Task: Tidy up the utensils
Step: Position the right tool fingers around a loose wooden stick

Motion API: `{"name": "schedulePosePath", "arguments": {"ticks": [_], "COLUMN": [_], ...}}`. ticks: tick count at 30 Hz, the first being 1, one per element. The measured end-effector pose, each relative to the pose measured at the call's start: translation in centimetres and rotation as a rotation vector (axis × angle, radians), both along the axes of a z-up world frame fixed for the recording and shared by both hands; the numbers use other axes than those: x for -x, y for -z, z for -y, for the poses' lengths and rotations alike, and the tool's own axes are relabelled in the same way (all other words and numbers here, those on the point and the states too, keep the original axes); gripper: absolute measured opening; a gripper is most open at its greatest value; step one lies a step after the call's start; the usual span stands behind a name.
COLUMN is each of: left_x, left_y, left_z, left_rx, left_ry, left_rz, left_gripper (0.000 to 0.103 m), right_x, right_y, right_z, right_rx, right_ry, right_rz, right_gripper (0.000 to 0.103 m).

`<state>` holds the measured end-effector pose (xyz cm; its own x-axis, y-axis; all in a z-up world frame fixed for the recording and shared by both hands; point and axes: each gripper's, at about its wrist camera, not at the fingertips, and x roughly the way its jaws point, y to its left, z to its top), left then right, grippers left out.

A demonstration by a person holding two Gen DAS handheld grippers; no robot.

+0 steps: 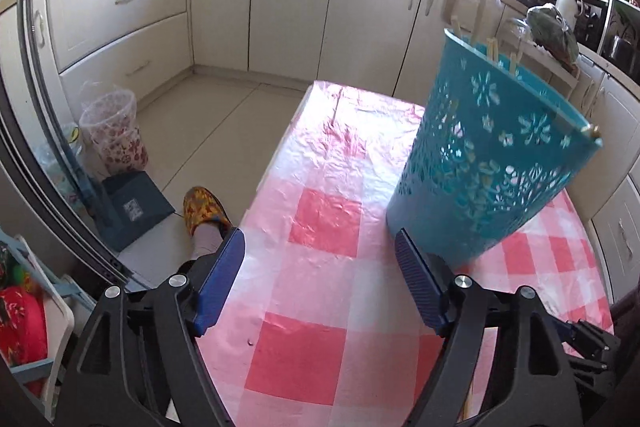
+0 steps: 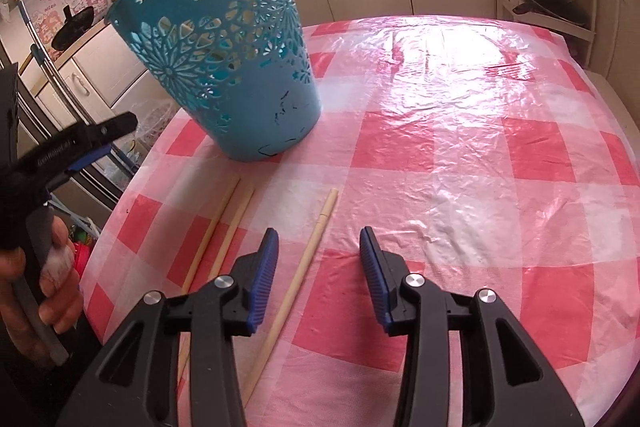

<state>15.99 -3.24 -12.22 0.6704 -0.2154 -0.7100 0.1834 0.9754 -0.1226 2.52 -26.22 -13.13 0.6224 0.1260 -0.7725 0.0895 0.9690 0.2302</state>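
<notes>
A teal perforated basket stands on the red-and-white checked table, with several chopsticks poking above its rim. My left gripper hovers open over the cloth just left of the basket, with nothing between its fingers. In the right wrist view the basket is at the far left of the table. One chopstick lies on the cloth and runs between the open jaws of my right gripper, untouched by the pads. A pair of chopsticks lies to its left.
A person's hand holds the left gripper's handle beyond the table's left edge. Down on the floor are a slippered foot, a clear patterned bin and a dark box. Cabinets line the walls.
</notes>
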Motion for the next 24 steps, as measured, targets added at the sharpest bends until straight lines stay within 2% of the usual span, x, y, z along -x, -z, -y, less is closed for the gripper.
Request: {"name": "schedulePosePath", "arguments": {"ticks": [5,8,12,14,15,17,24], "left_x": [-0.3,-0.4,-0.9,-0.9,-0.9,-1.0,-1.3], "left_y": [2.9,2.8,3.3,3.4,3.5,3.6,3.8], "left_z": [1.3,1.1,1.4,1.6,1.7,1.7,1.8], "left_rx": [-0.057,-0.041,-0.050,-0.056,-0.058,-0.061,-0.068], "left_ry": [0.020,0.020,0.030,0.036,0.039,0.040,0.039], "left_rz": [-0.065,-0.057,-0.093,-0.098,-0.101,-0.108,-0.122], "left_gripper": [0.077,0.081,0.081,0.081,0.081,0.081,0.081], "right_x": [-0.3,-0.5,-0.7,-0.3,-0.4,-0.3,-0.8], "right_y": [0.0,0.1,0.3,0.1,0.0,0.1,-0.2], "right_z": [-1.8,-2.7,-4.0,-4.3,-4.5,-4.6,-3.9], "right_rx": [0.134,0.185,0.248,0.259,0.270,0.258,0.181], "right_ry": [0.005,0.002,-0.018,-0.048,-0.063,-0.094,-0.100], "right_rz": [-0.018,-0.028,-0.036,-0.031,-0.032,-0.040,-0.093], "right_gripper": [0.042,0.042,0.038,0.025,0.024,0.012,0.012]}}
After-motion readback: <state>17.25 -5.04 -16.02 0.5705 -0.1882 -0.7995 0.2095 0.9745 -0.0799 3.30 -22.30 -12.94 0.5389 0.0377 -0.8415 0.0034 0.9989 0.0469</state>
